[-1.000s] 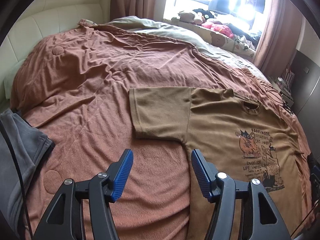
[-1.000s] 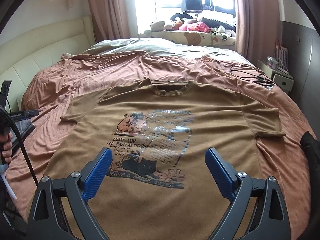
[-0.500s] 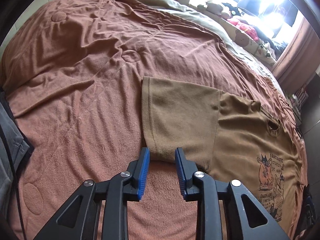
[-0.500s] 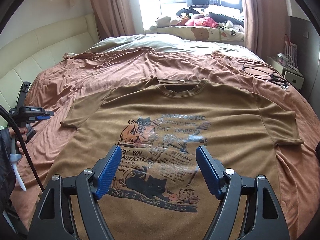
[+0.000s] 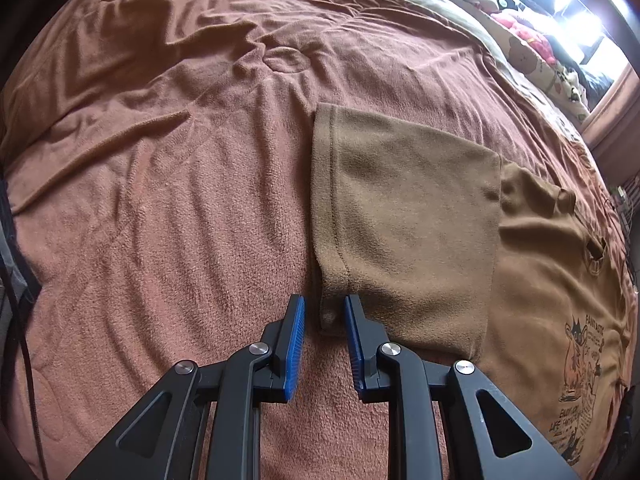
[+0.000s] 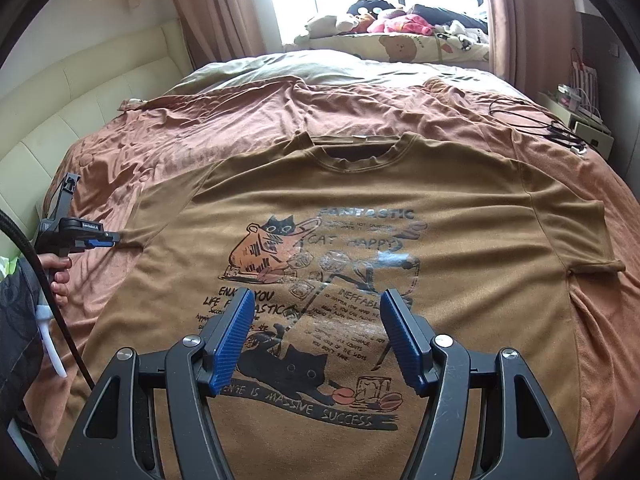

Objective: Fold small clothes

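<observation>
Since a second before, the left gripper (image 5: 323, 312) had dropped to the sleeve corner (image 5: 331, 312) of the brown T-shirt (image 6: 360, 240), its jaws closing narrow with that corner between them, pads not yet pressing. Low in its own frame, the right gripper (image 6: 318, 320) hovered over the printed chest, jaws half-wide, closing on nothing. Wrinkled rust blanket (image 5: 160, 200) lay bare at frame left; beyond, plush toys (image 6: 384, 16) lined the bright window.

Bed (image 6: 580, 184) under my jaws

My brown T-shirt (image 6: 460, 200) lies flat on its rust blanket (image 5: 160, 200), 1 sleeve corner between my left jaws, black cables (image 6: 532, 116) far beyond my right.
</observation>
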`<state>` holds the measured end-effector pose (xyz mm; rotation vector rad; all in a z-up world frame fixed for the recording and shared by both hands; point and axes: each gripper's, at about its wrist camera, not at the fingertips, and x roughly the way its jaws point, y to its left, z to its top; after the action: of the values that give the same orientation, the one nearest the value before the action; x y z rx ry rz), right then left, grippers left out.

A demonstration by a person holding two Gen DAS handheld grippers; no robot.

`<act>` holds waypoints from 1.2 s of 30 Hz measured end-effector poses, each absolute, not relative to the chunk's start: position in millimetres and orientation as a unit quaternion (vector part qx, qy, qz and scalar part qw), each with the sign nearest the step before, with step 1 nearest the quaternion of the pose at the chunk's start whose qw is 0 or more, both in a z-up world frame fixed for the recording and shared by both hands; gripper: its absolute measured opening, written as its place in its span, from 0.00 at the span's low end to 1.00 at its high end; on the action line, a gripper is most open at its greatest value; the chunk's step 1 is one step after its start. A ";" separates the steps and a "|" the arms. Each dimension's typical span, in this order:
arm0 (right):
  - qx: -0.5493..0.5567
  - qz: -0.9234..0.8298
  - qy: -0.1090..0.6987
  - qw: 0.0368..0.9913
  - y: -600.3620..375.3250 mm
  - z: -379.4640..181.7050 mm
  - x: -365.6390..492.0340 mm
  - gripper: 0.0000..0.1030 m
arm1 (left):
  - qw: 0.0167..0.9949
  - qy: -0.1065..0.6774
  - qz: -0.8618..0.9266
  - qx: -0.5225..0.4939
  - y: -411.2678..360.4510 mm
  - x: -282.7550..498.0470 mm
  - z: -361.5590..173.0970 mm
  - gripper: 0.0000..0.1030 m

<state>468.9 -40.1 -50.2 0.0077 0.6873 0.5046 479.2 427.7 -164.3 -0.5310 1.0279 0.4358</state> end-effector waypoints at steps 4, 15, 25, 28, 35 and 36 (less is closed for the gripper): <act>0.005 0.241 0.339 0.909 -38.6 -51.0 471.9 0.62 | 0.806 0.486 0.204 -0.271 429.3 477.8 -171.6 0.22; -0.001 0.249 0.358 0.900 -16.7 -40.2 480.8 0.62 | 0.783 0.476 0.204 -0.345 437.3 477.9 -178.1 0.19; 0.007 0.295 0.389 0.873 26.2 -33.7 516.5 0.42 | 0.829 0.413 0.137 -0.352 437.9 469.6 -132.5 0.06; 0.021 0.301 0.397 0.866 36.5 -32.3 531.2 0.35 | 0.838 0.405 0.122 -0.344 435.3 474.6 -118.2 0.06; 0.051 0.324 0.418 0.847 72.3 -41.3 555.9 0.18 | 0.862 0.373 0.075 -0.335 424.6 486.5 -93.7 0.06; 0.056 0.328 0.421 0.844 78.3 -44.4 559.7 0.16 | 0.864 0.372 0.072 -0.331 422.8 488.7 -91.8 0.06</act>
<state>559.7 78.3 -44.4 0.1180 0.8895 0.6924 488.7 422.8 -91.8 -0.6946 0.7803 0.1516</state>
